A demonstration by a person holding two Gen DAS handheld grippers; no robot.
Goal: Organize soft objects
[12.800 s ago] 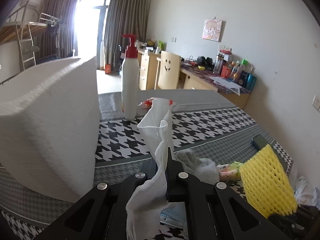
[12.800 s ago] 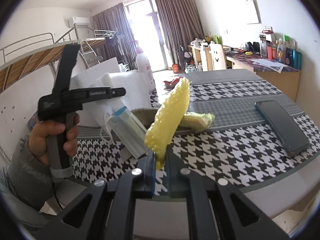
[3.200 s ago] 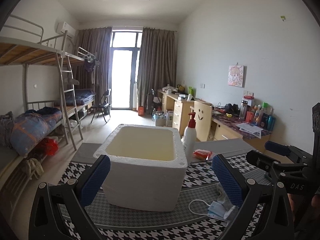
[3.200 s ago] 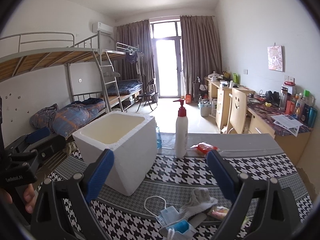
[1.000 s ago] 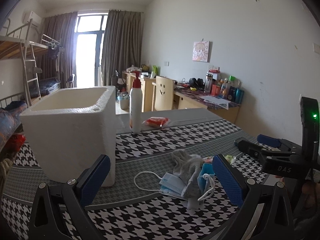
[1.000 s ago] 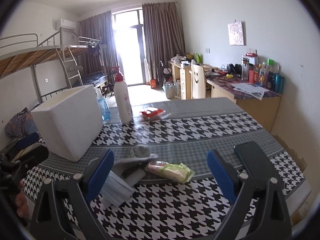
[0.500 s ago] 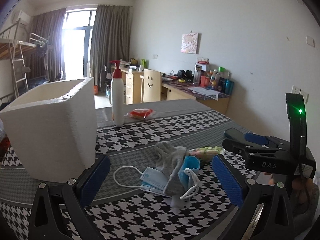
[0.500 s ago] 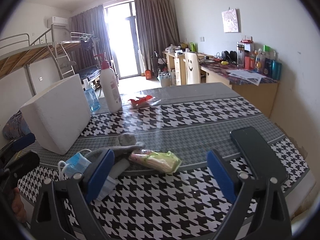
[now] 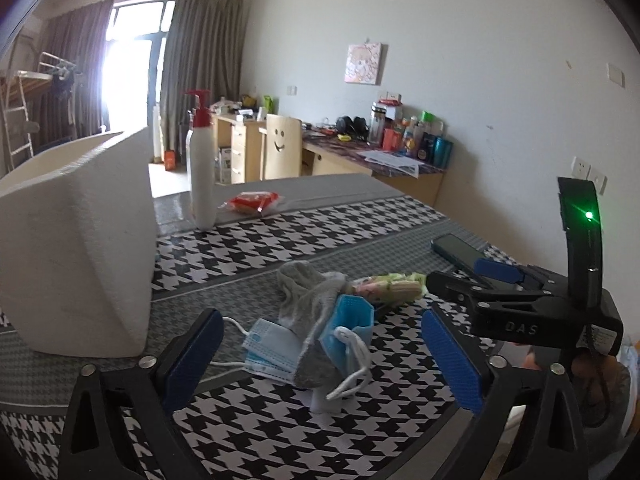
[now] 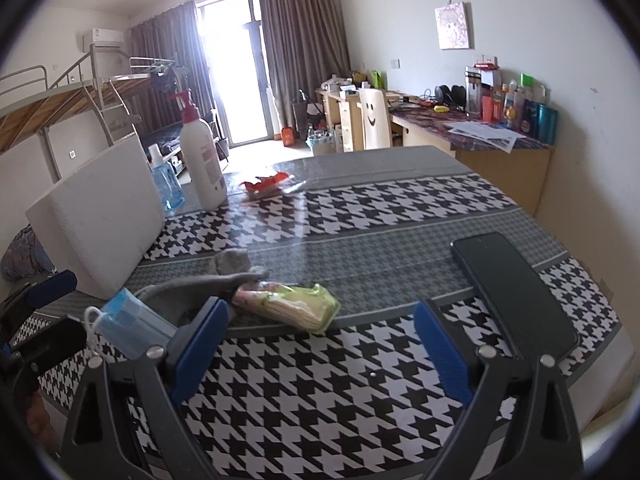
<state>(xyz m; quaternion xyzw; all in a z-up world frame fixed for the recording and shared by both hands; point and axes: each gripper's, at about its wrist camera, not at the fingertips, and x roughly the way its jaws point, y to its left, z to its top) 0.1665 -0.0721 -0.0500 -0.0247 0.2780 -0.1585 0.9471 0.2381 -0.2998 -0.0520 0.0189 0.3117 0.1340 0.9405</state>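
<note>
A pile of soft things lies on the houndstooth table: a grey sock (image 9: pixel 310 296), blue face masks (image 9: pixel 276 350) with white ear loops, and a green-pink tissue pack (image 9: pixel 390 286). In the right wrist view the sock (image 10: pixel 208 284), a mask (image 10: pixel 128 326) and the tissue pack (image 10: pixel 292 306) lie just ahead. A white foam box (image 9: pixel 76 248) stands to the left. My left gripper (image 9: pixel 320 356) is open and empty, low over the masks. My right gripper (image 10: pixel 320 346) is open and empty, close to the tissue pack; it also shows in the left wrist view (image 9: pixel 492 300).
A white pump bottle (image 9: pixel 201 168) and a red snack packet (image 9: pixel 252 202) stand at the table's far side. A blue liquid bottle (image 10: pixel 163 182) is behind the foam box (image 10: pixel 100 220). A dark phone (image 10: pixel 512 292) lies at the right edge. A desk and chair stand beyond.
Both grippers have come down and forward toward the pile; the soft things now sit nearer and larger. Both stay open and empty.
</note>
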